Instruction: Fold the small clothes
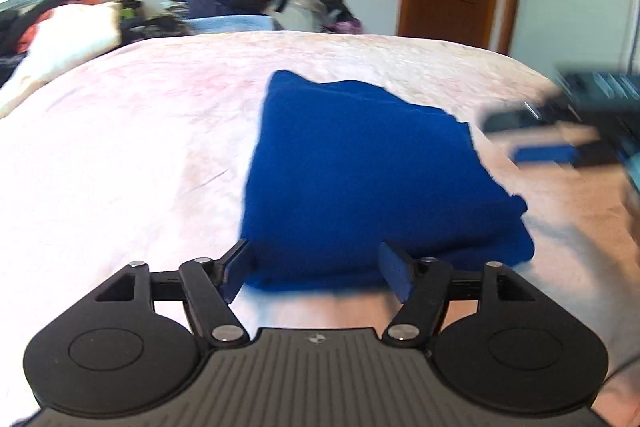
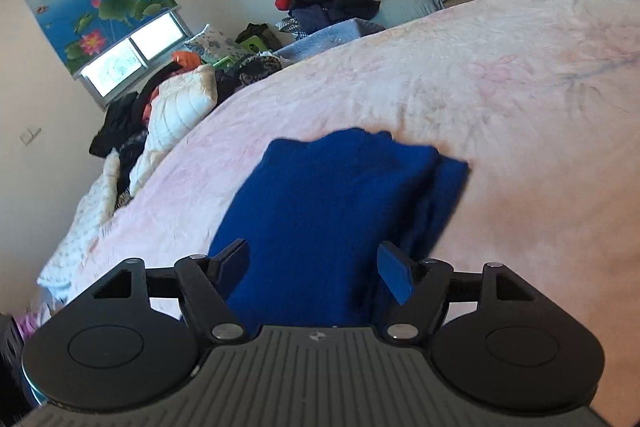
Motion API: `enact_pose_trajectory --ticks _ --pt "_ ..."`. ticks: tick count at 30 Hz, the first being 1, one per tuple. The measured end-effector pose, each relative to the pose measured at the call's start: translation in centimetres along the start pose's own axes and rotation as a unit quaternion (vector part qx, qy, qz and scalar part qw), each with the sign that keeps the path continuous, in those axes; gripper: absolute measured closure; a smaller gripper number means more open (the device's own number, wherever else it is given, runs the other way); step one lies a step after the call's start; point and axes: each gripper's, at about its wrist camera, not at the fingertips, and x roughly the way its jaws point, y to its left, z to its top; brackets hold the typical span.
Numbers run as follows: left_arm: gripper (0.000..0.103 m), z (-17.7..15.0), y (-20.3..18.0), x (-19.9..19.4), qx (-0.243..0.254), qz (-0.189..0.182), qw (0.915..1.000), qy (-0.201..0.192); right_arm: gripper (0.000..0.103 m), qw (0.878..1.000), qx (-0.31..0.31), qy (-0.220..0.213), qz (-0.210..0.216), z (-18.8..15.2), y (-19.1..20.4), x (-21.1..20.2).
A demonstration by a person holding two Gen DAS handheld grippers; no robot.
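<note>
Left tongs [image 1: 316,273] stood spread wide, nothing between the fingers; the near edge of the blue garment [image 1: 360,179] lay just ahead of the tips, low centre of the left view. Right tongs [image 2: 316,273] likewise spread and holding nothing, with the garment [image 2: 332,219] running under and between the fingers in the lower centre of the right view. Contact with the cloth could not be told.

The garment sat on the pink bedspread [image 1: 140,147], already folded into a compact stack (layered edges showed along its right side in the right view). The right tongs also appeared in the left view [image 1: 532,135], blurred, at mid-right, just beside the garment's right edge.

Key relation: from the left tongs the stack lay straight ahead and slightly right, long axis running away up the frame. From the right tongs it lay dead ahead, long axis the same way. Judged the right tongs nearer, being over the cloth itself.

Judged the fold nearly complete; any next move would start from the near edge.
</note>
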Motion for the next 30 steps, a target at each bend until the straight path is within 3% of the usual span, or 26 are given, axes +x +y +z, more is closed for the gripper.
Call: enact_pose_trajectory --ticks 4,6,7,11,13,17,21,27,30 --pt "0.033 -2.0 0.2 0.5 -0.026 0.023 0.9988 0.035 0.027 0.995 -0.026 0.025 -0.094 -5.9 0.4 -1.3" --pt "0.033 -2.5 -0.5 0.2 -0.009 0.035 0.9992 0.014 0.025 0.991 -0.070 0.007 -0.118 -7.5 1.2 -1.6" --pt "0.031 -2.5 -0.7 0.4 -0.004 0.040 0.9991 0.014 0.020 0.988 -0.084 0.008 -0.128 -7.9 1.6 -1.4" --pt "0.013 -3.0 -0.8 0.9 -0.015 0.048 0.9987 0.005 0.004 0.985 -0.091 -0.001 -0.148 -8.5 2.4 -0.3" --pt "0.008 -3.5 -0.6 0.9 -0.019 0.046 0.9987 -0.008 0.004 0.982 -0.089 -0.004 -0.165 -8.8 2.9 -0.1" --pt "0.008 -3.8 -0.5 0.7 -0.020 0.041 0.9989 -0.011 0.004 0.974 -0.098 0.002 -0.203 -9.7 3.5 -0.8" --pt "0.007 -3.9 -0.7 0.7 -0.018 0.041 0.9989 -0.012 0.002 0.973 -0.088 0.005 -0.212 -10.0 3.3 -2.0" --pt "0.005 -3.9 -0.8 0.7 -0.016 0.036 0.9992 -0.013 0.001 0.964 -0.105 0.005 -0.243 -9.3 3.2 -0.5" --pt "0.004 -3.9 -0.9 0.8 -0.015 0.037 0.9991 -0.013 0.000 0.964 -0.115 -0.007 -0.238 -9.3 2.6 0.7"
